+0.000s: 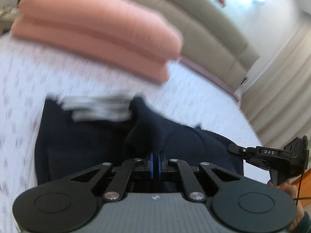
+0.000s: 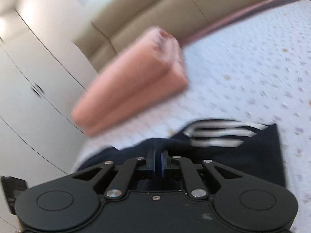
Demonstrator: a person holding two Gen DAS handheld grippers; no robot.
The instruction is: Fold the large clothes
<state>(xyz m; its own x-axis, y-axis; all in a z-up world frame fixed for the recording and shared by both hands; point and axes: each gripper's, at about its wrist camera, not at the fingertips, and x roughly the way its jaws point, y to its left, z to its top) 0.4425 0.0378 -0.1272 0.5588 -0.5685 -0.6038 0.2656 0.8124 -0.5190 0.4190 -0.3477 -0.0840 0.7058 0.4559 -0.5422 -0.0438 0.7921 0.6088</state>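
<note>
A dark navy garment (image 1: 81, 145) with white stripes (image 1: 97, 106) lies on the patterned white bed (image 1: 19, 81). My left gripper (image 1: 155, 155) is shut on a raised fold of the navy cloth, which bunches up just ahead of the fingers. The right gripper (image 1: 243, 151) shows at the far right of the left wrist view, at the garment's edge. In the right wrist view, my right gripper (image 2: 157, 155) is shut on the navy garment (image 2: 252, 155) near its white stripes (image 2: 217, 134). Both views are motion-blurred.
A folded pink blanket (image 1: 97, 31) lies on the bed beyond the garment, also in the right wrist view (image 2: 132, 81). A beige padded headboard (image 1: 213, 44) runs behind. White wardrobe doors (image 2: 29, 77) stand to the left. Curtains (image 1: 281, 97) hang at the right.
</note>
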